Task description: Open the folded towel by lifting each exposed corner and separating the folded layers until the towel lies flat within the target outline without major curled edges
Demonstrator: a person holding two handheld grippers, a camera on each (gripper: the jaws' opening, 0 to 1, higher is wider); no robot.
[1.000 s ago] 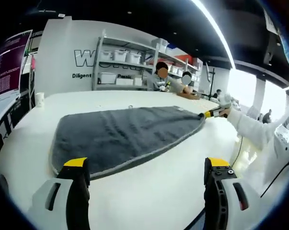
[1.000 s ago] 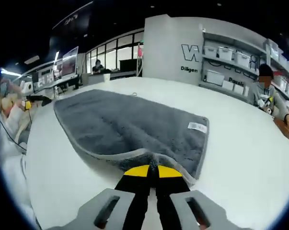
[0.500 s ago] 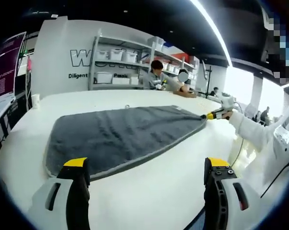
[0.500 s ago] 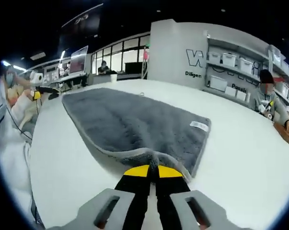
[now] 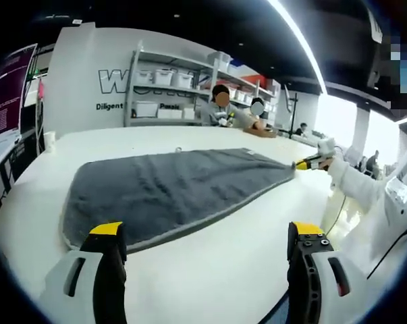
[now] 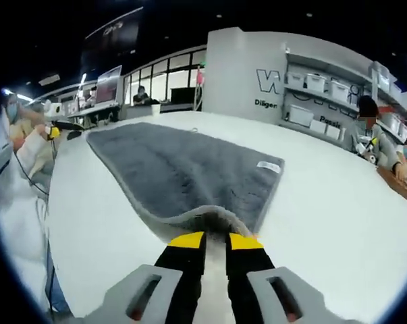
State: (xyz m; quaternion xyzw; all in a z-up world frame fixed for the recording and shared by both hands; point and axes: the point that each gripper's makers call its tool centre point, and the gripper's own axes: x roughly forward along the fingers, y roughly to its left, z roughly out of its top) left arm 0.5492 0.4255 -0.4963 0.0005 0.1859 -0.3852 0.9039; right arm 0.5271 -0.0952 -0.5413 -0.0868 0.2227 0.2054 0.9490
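The right claw (image 6: 214,241) has parted slightly off the towel (image 6: 183,172) corner; left claw (image 5: 206,233) gapes empty.

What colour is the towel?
Dark grey, with a paler grey edge. The towel shows best in the right gripper view.

Right gripper (image 6: 216,241) jaws slightly parted at grey towel (image 6: 183,169) corner.

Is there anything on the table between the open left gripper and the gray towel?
Nothing visible. Bare white table lies between the left gripper and the gray towel.
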